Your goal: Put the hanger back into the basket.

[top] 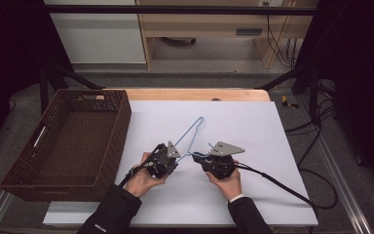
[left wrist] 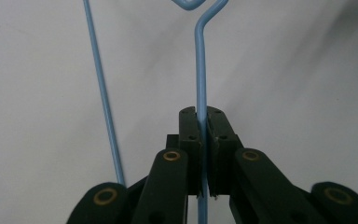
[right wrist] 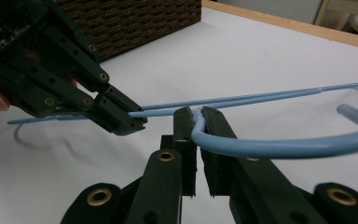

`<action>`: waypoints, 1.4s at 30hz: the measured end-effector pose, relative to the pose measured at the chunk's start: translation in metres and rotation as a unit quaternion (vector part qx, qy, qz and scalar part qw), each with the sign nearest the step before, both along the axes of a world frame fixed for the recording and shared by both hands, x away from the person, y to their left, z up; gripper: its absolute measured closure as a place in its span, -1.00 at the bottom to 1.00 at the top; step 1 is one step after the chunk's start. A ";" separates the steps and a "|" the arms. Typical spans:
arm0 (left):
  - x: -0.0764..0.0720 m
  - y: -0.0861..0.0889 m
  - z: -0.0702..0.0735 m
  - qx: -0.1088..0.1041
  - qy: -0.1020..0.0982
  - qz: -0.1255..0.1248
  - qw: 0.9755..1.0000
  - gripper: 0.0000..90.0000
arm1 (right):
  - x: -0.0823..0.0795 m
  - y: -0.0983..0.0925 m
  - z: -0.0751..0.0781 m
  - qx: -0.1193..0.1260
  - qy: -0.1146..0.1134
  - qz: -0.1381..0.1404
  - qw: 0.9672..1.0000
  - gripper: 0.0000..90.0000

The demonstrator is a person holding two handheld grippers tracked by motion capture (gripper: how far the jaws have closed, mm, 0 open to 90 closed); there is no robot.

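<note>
A light blue wire hanger [top: 195, 127] lies across the middle of the white board [top: 253, 126], its far end pointing away from me. My left gripper [top: 178, 157] is shut on one straight wire of the hanger [left wrist: 200, 70], which runs up between the closed pads in the left gripper view, where the gripper [left wrist: 201, 114] pinches it. My right gripper [top: 196, 157] faces it from the right and is shut on a curved piece of the hanger [right wrist: 279, 147]. In the right gripper view the right gripper [right wrist: 196, 114] and the left gripper [right wrist: 137, 120] clamp the wire close together.
A dark brown woven basket [top: 121, 126] stands at the left of the board, and its wall [right wrist: 135, 18] shows behind the left gripper. The wooden table edge [top: 195, 94] runs along the back. A black cable [top: 282, 187] trails right from the right gripper.
</note>
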State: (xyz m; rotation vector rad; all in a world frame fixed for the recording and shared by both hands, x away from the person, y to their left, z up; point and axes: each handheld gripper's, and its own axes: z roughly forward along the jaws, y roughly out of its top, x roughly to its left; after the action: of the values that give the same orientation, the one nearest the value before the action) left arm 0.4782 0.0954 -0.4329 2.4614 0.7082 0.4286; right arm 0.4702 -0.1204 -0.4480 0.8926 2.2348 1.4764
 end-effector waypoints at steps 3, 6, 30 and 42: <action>-0.001 0.000 0.000 0.000 -0.004 0.001 1.000 0.93 | 0.000 0.000 0.000 0.000 -0.001 0.000 1.000 0.88; -0.002 0.001 0.001 -0.001 -0.008 0.003 1.000 0.93 | -0.002 -0.001 0.001 -0.004 -0.003 -0.001 1.000 0.82; -0.010 0.035 0.049 -0.108 -0.013 -0.002 0.994 0.94 | -0.019 -0.082 0.030 0.027 0.010 -0.036 0.999 -0.11; -0.025 0.046 0.079 -0.151 -0.024 -0.019 0.988 0.94 | -0.028 -0.121 0.042 0.030 -0.001 -0.081 0.996 -0.66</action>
State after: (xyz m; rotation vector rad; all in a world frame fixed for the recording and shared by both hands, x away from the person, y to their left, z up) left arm 0.4529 0.1418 -0.3540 2.1692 0.6541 0.3378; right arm 0.4422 -0.2416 -0.4064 1.0638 2.0731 1.4746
